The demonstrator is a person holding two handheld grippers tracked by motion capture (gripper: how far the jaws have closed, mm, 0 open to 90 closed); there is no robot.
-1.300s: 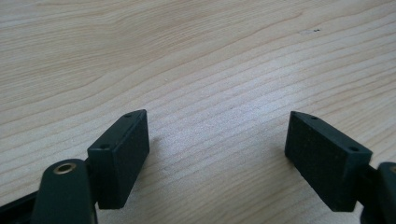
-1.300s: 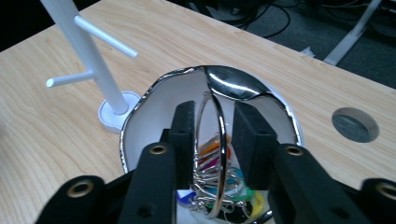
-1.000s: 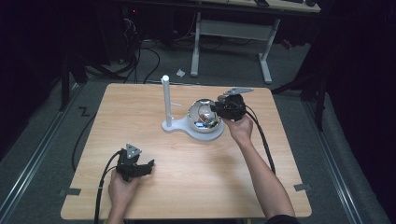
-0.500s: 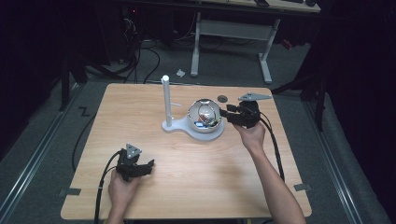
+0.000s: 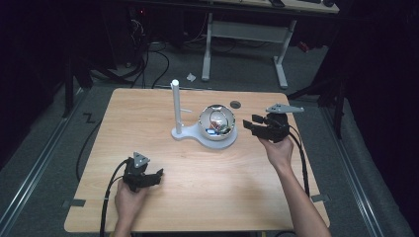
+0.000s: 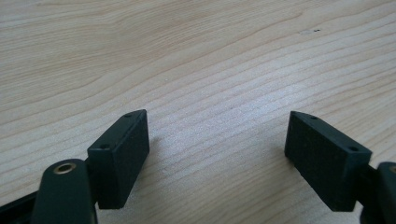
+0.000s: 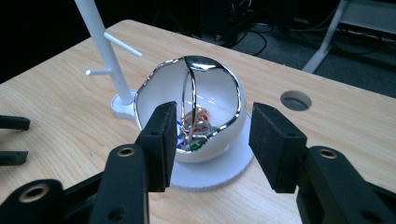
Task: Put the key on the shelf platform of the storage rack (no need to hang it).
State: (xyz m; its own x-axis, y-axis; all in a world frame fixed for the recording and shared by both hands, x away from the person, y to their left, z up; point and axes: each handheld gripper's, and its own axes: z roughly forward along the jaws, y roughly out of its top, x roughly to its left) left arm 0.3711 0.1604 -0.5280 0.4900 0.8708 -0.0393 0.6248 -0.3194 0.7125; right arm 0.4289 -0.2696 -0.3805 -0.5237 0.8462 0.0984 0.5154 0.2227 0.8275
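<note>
My right tool point(image 7: 210, 144) gapes wide, empty, just short of the chrome bowl point(image 7: 196, 107) ahead | my left tool point(image 6: 217, 158) spread wide, empty, low over bare tabletop point(image 6: 196, 56), well apart from bowl

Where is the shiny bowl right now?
In the high view the shiny bowl sits on its white base right of the white post, with the open right gripper beside it.

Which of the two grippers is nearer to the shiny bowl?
The right gripper, held just beside the shiny bowl and pointing at it. The left gripper rests far off, near the table's front edge.
</note>
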